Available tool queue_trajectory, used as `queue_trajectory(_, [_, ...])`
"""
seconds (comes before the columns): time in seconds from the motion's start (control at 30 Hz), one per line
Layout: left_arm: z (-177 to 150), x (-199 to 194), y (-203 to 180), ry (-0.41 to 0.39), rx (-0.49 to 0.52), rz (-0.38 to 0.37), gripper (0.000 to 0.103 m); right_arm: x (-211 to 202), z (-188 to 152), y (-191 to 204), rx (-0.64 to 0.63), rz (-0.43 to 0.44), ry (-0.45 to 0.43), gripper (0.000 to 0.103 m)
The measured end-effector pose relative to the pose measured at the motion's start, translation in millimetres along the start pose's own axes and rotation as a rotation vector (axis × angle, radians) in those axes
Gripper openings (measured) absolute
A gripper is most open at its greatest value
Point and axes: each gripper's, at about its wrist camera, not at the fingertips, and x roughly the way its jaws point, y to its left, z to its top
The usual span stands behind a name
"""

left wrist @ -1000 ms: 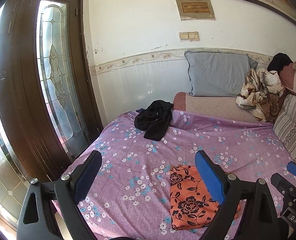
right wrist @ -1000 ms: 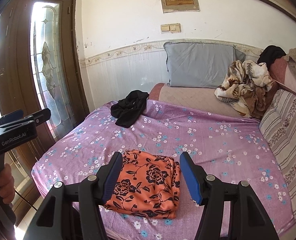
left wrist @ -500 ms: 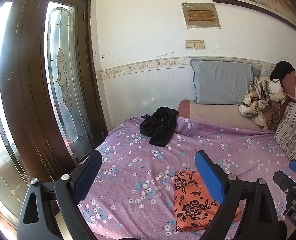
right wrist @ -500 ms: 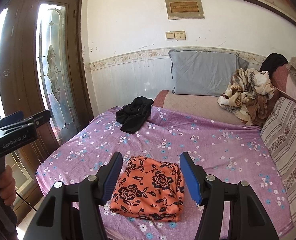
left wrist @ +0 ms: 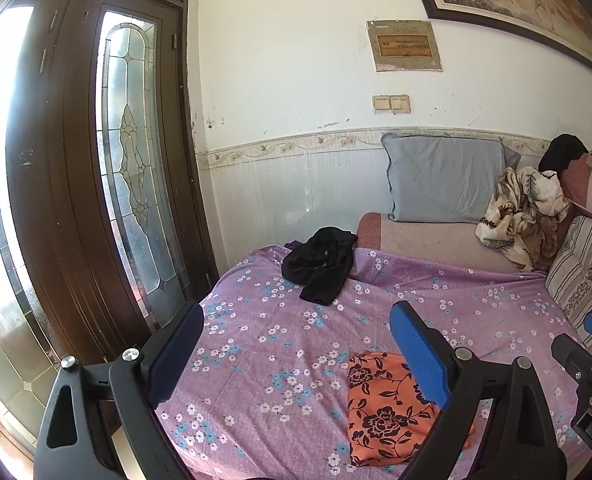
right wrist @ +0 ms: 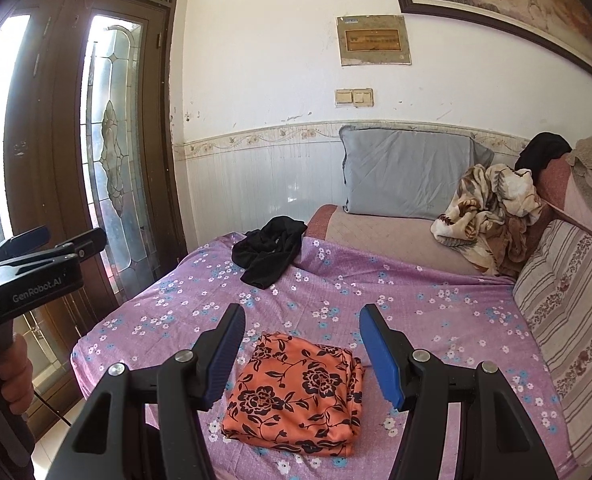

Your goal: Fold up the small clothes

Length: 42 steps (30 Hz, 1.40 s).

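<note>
Orange folded cloth (right wrist: 296, 392) | below right gripper (right wrist: 300, 354) | jaws apart, empty

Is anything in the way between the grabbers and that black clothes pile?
Nothing visible. Only bare purple bedsheet lies between the open right gripper and the black garment; the folded orange cloth sits nearer, below the gripper.

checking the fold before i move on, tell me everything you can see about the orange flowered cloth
The orange cloth is thin fabric printed with black flowers and vines, folded into a neat, roughly rectangular stack with layered edges showing at its right side. It lies flat near the front edge of the purple floral bedsheet. Only the sheet touches it; neither gripper does.
</note>
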Motion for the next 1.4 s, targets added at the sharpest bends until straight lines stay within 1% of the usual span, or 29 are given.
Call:
queue_trajectory(0.07, [0.8,-2.4,0.7,-0.007,-0.002,0.004,0.094,-3.0,1.2,0.6,-0.005,-0.005,-0.010,0.065])
queue_trajectory(0.1, [1.2,-3.1,0.6,-0.008,-0.001,0.005,0.094,-4.4,1.5,0.9,-0.007,-0.007,-0.017,0.068])
queue_trajectory(0.43, [1.5,-3.5,-2.4,-0.002,0.010,0.007,0.094,-6.3,2.3,-0.4,-0.008,-0.009,-0.030,0.068])
queue_trajectory(1.0, [-1.0,2.3,-6.5,0.002,0.032,-0.004,0.094,16.6,-5.4,-6.7,0.003,-0.019,0.020,0.068])
queue_trajectory(1.4, [-5.2,22.3,-13.0,0.039,0.054,-0.030,0.094,43.1,-13.7,-8.5,0.004,-0.016,0.074,0.068])
